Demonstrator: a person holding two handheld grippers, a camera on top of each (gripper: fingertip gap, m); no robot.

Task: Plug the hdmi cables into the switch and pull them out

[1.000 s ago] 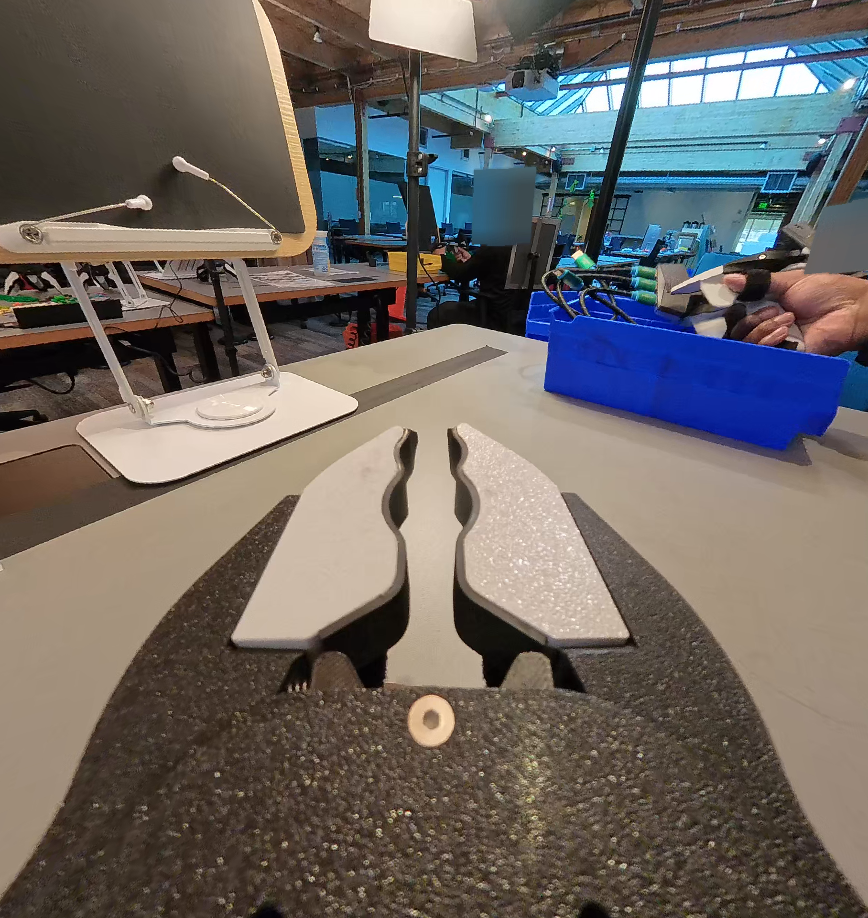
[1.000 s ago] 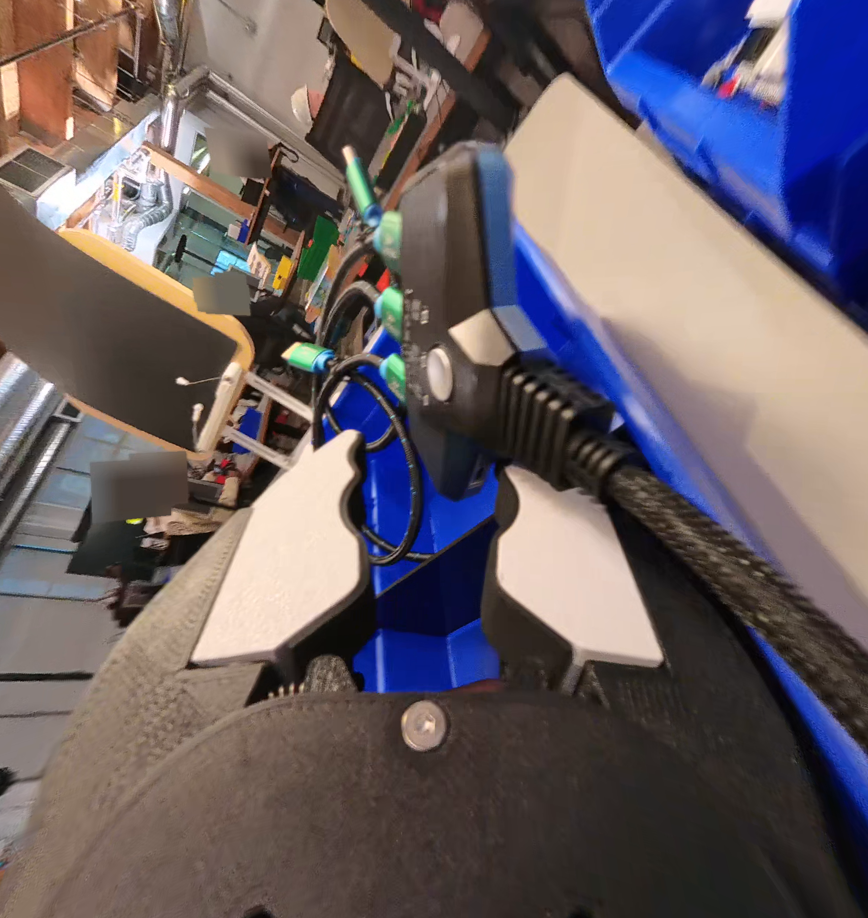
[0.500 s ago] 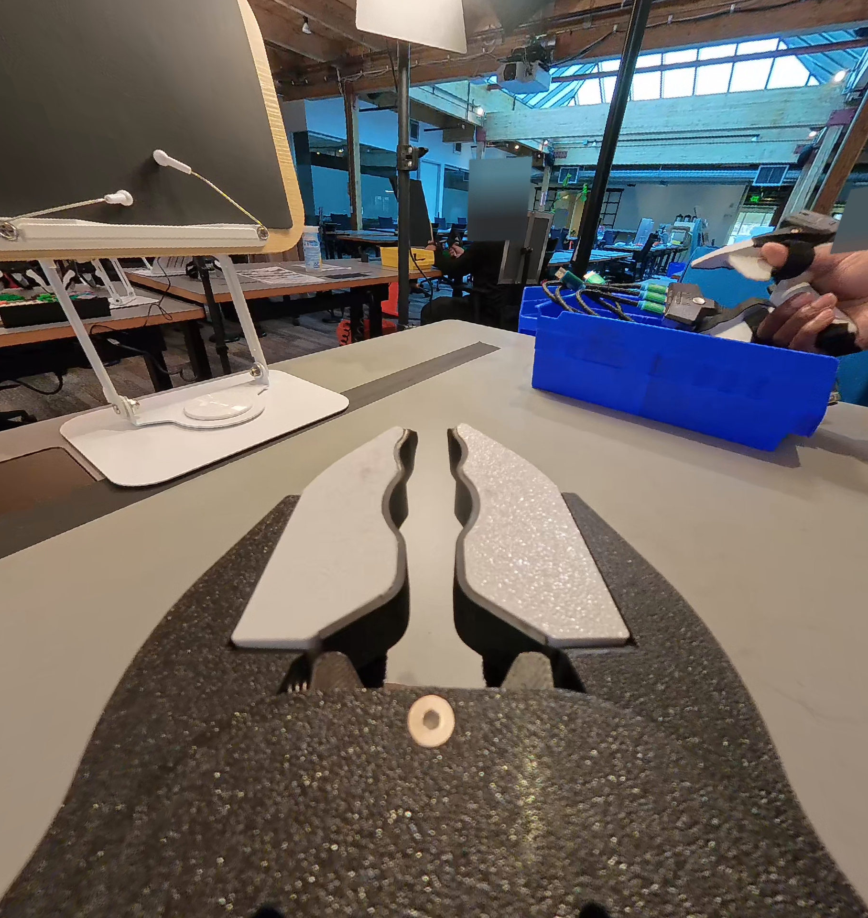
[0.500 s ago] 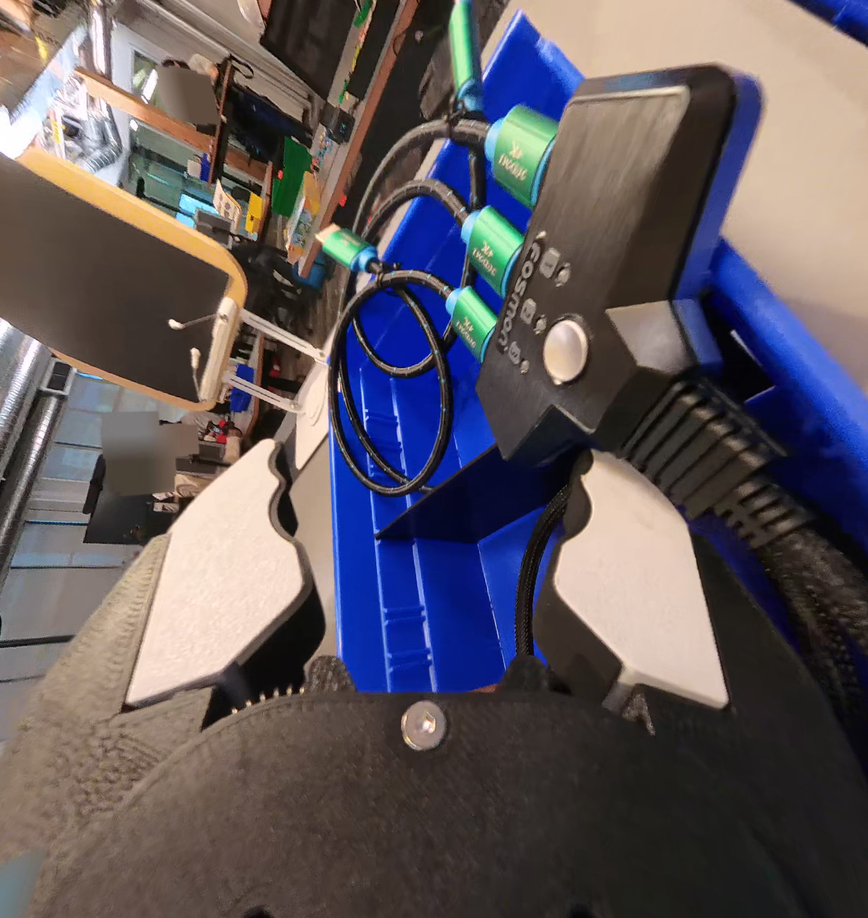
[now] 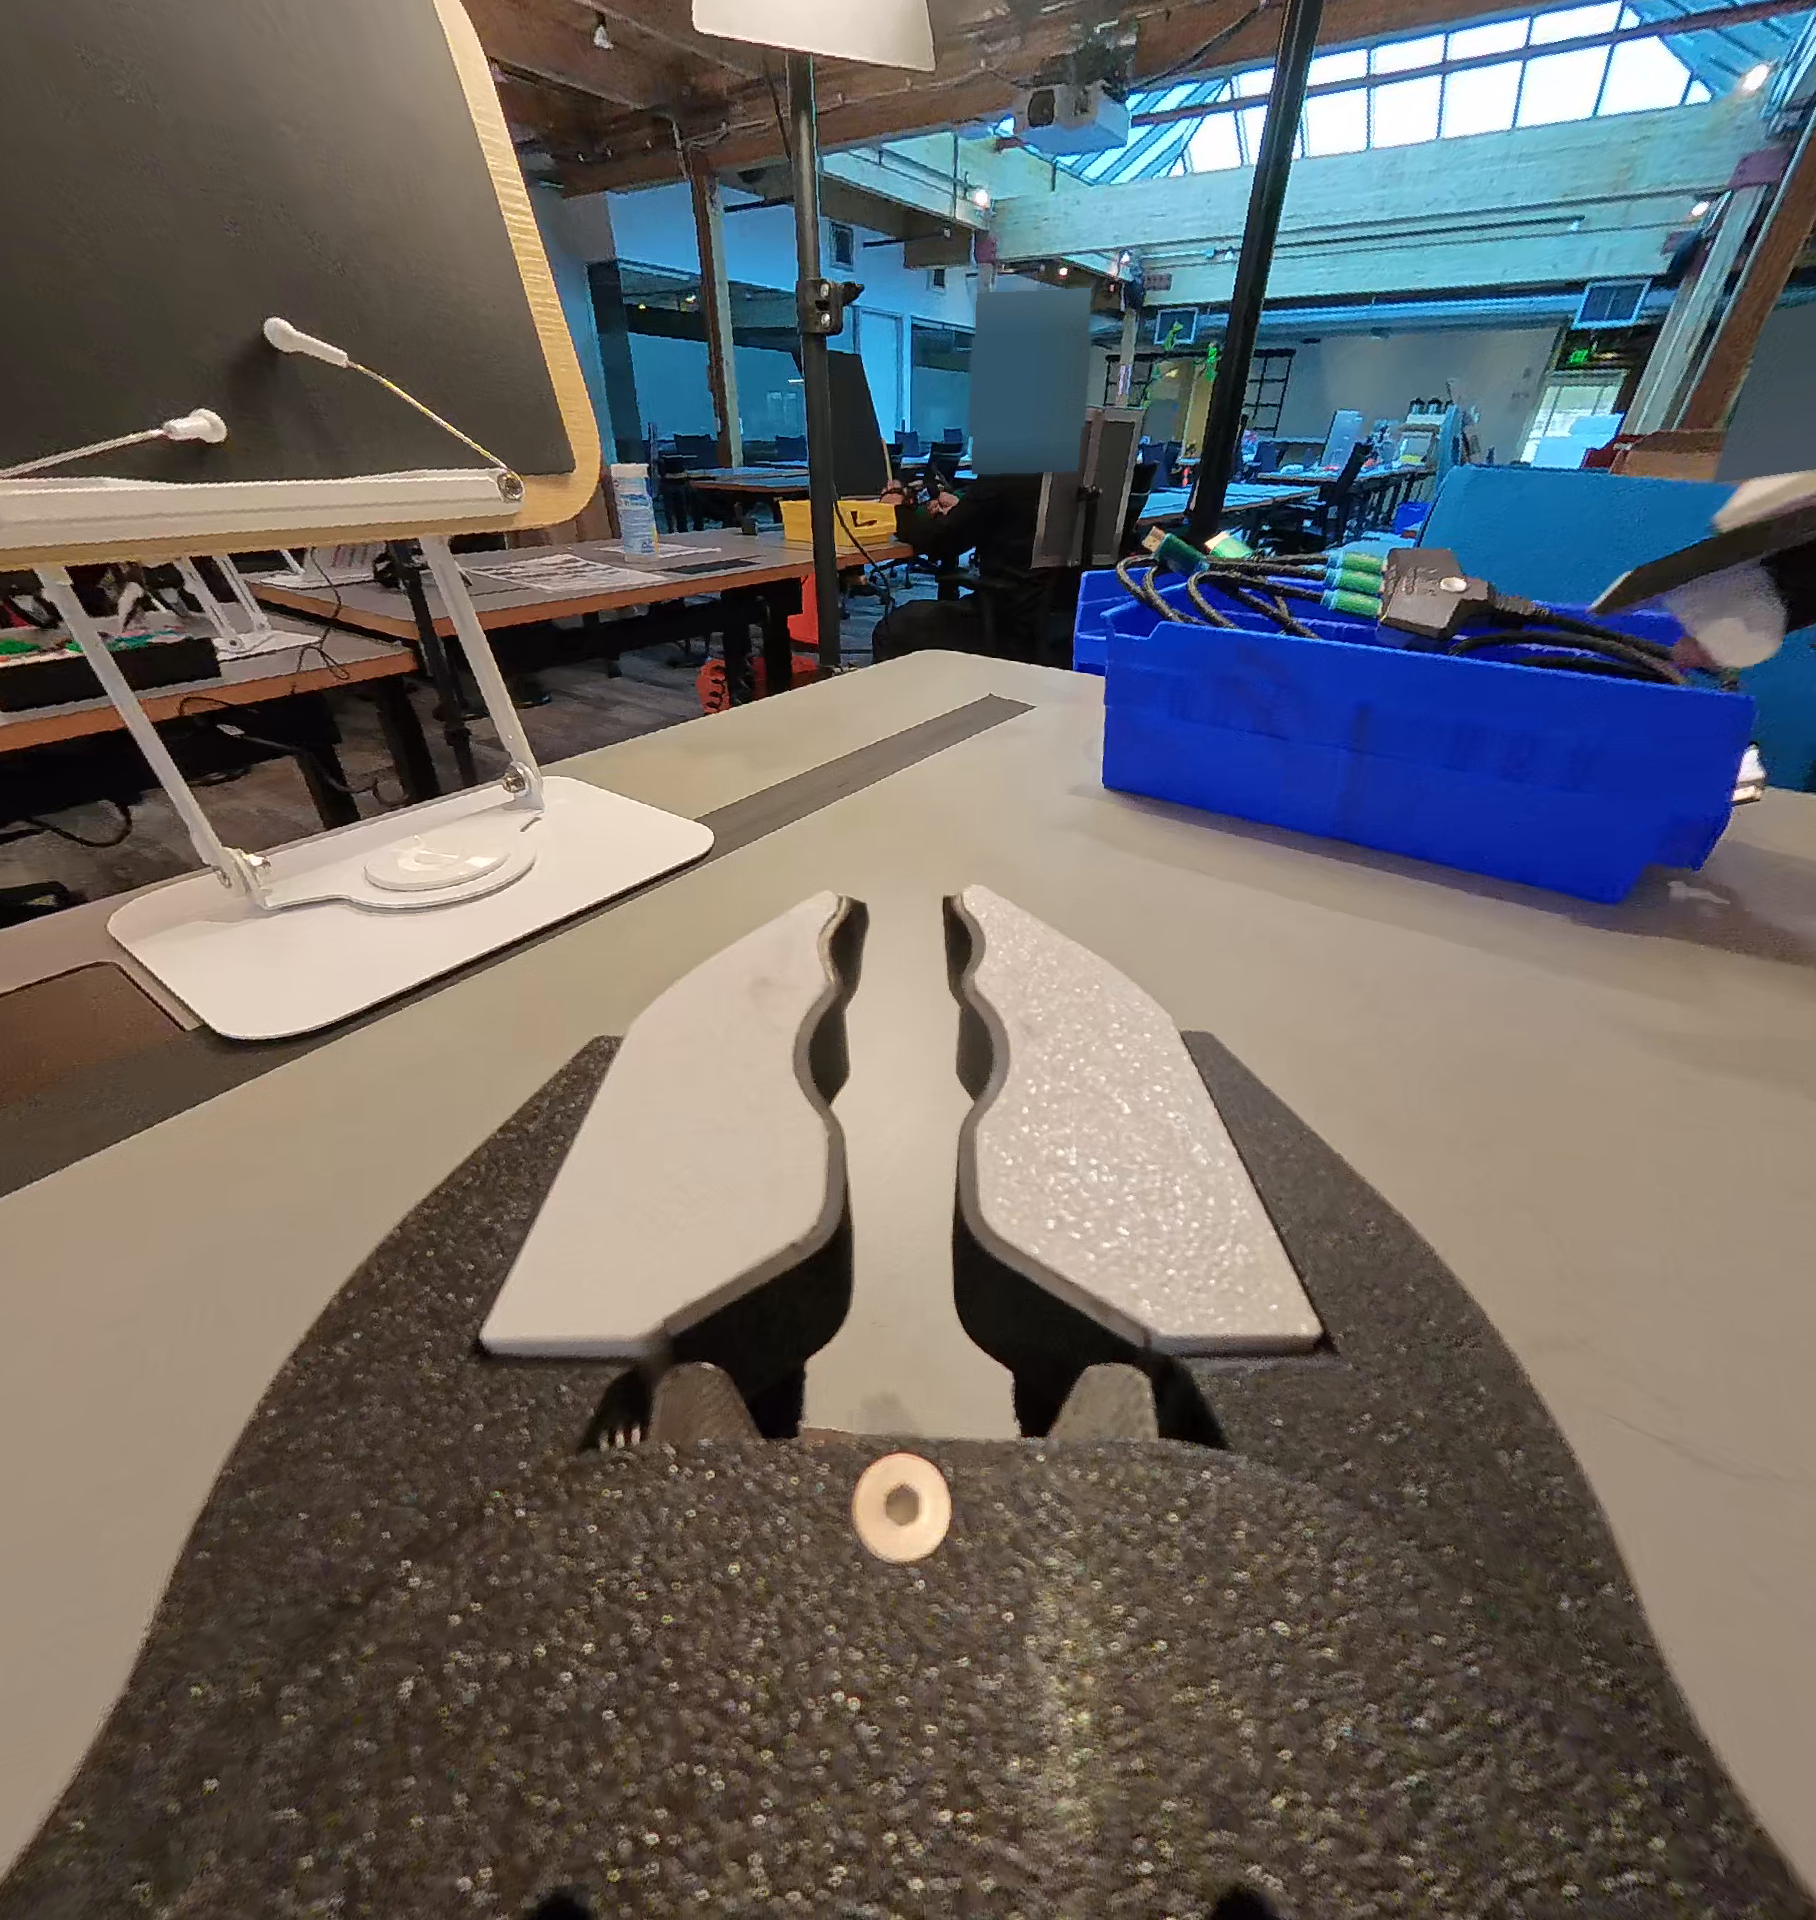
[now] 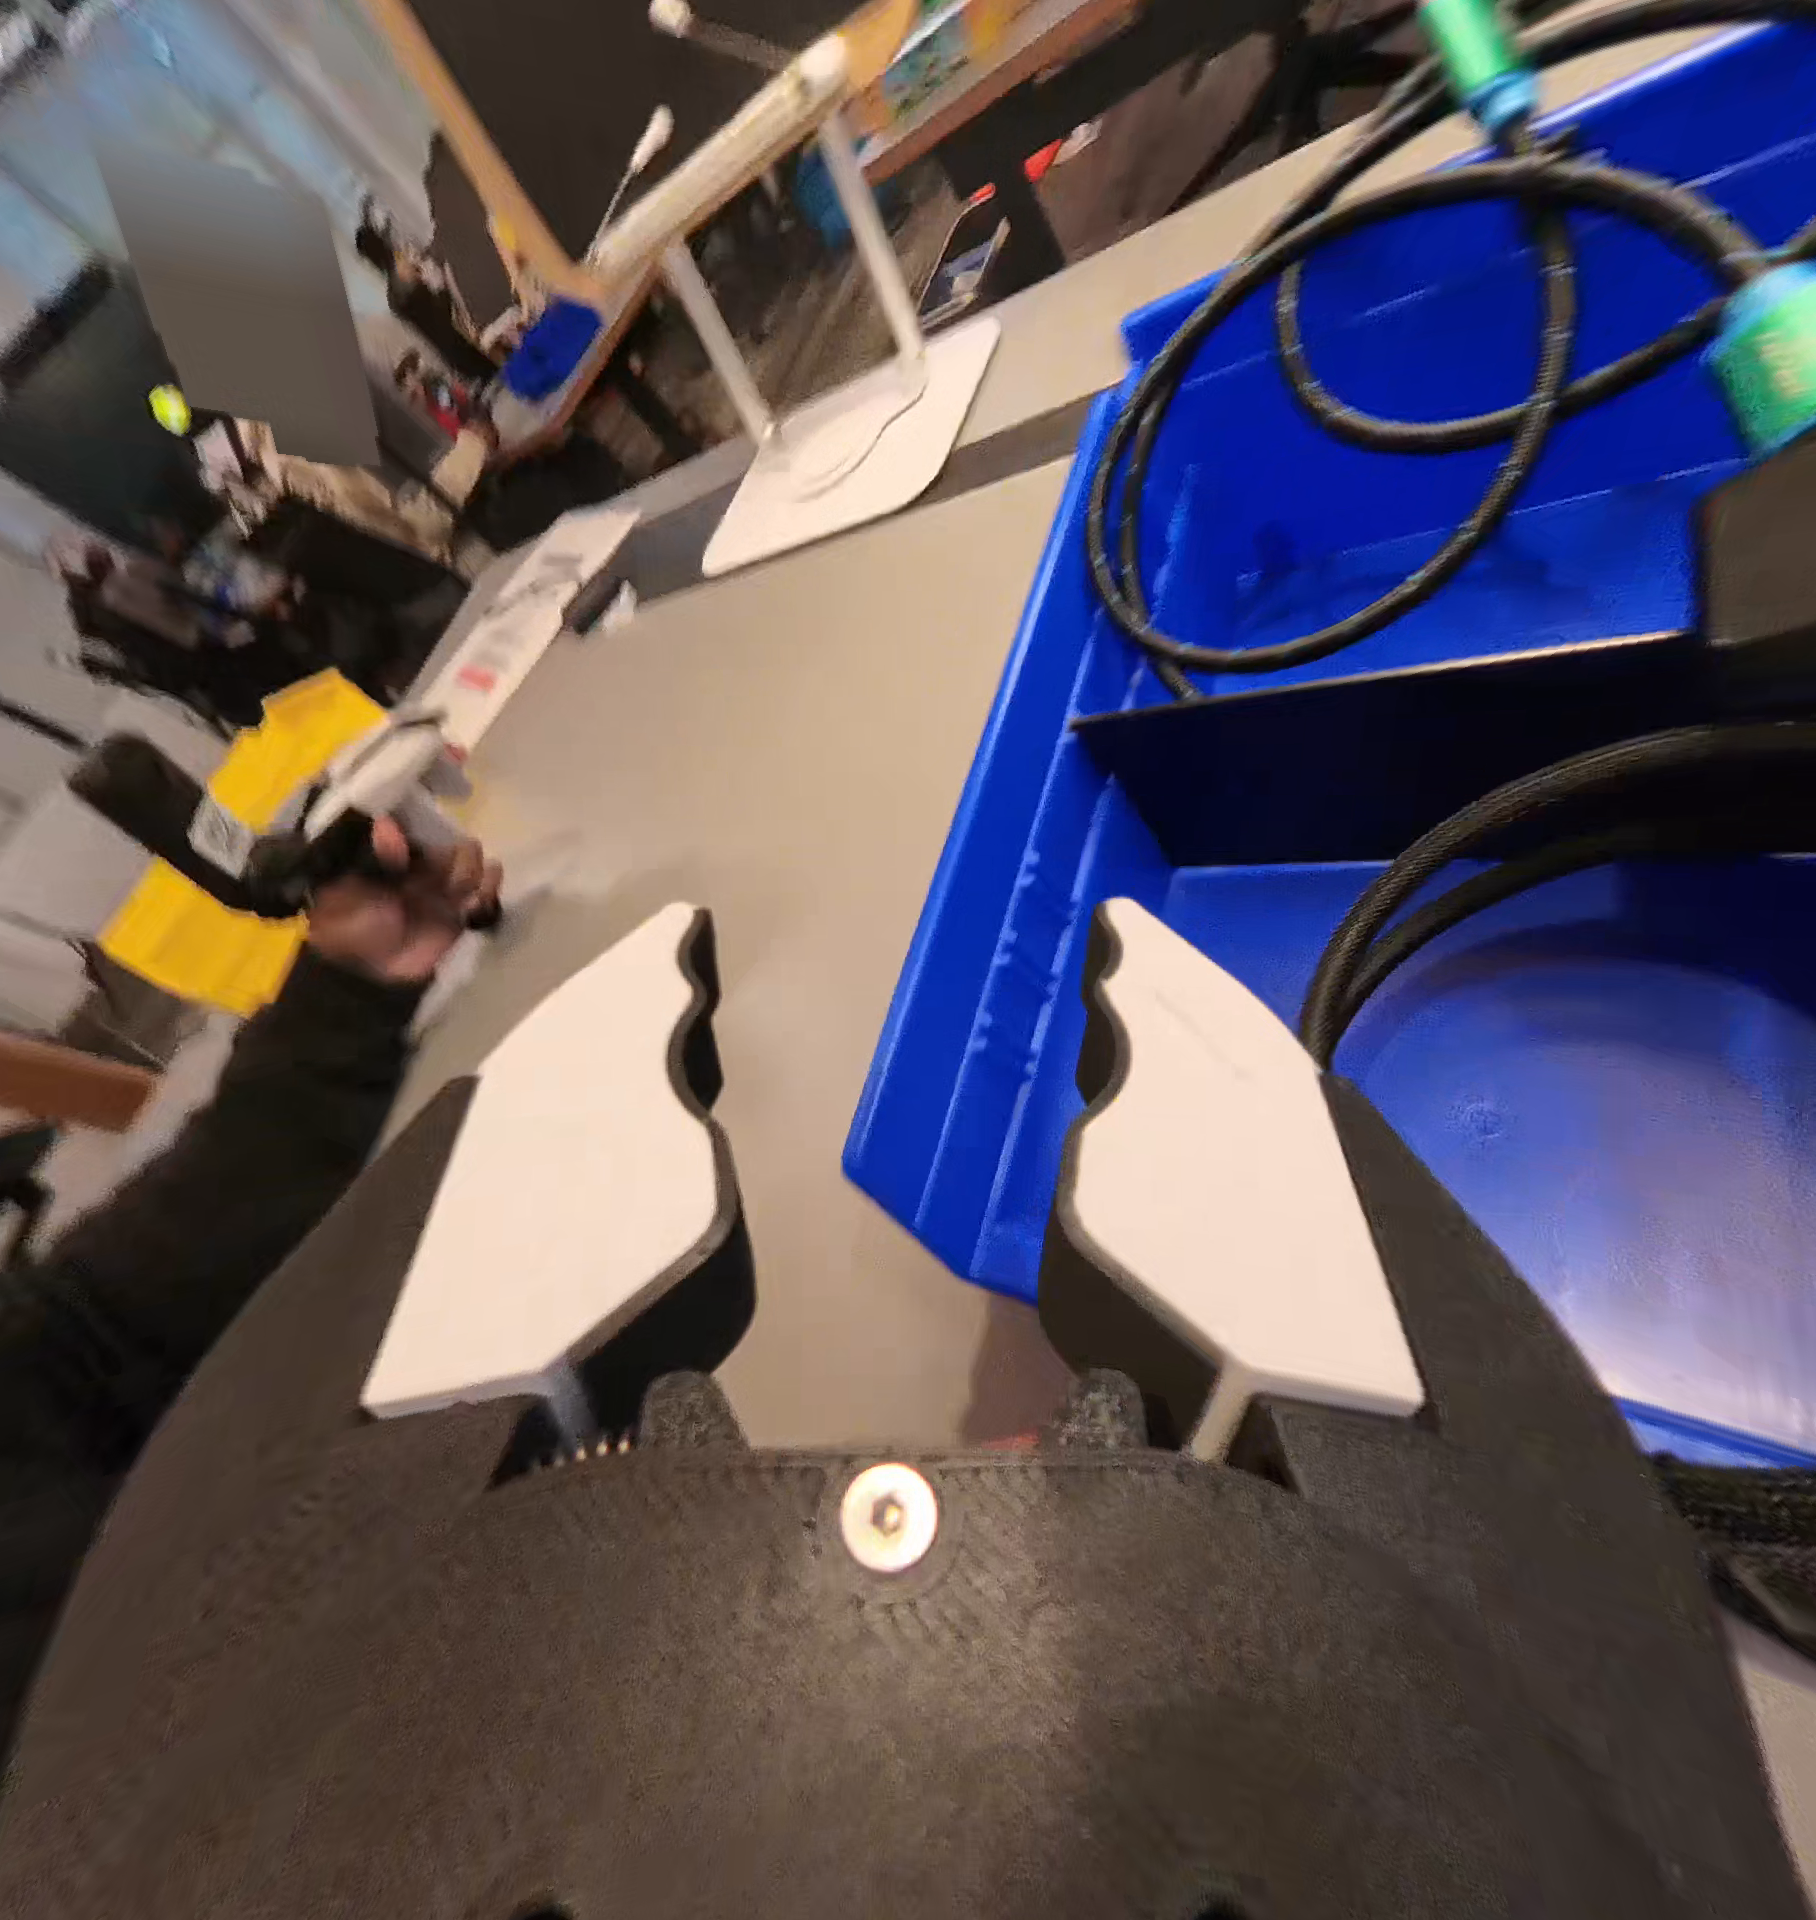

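A: While the left tool (image 5: 893,909) idles nearly closed on nothing over the counter (image 5: 1403,1091), where's the switch (image 5: 1429,606)?

B: On the blue bin (image 5: 1403,769), cables (image 5: 1257,597) plugged. The right tool (image 6: 899,920), spread and empty, must grasp it next, I'd judge.

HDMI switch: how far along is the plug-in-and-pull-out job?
Done: three green plugs sit in the switch, which lies on the blue bin. In hand: nothing; the right hand-held gripper is open, the left hand-held gripper empty over the table. Remaining: pulling them out.
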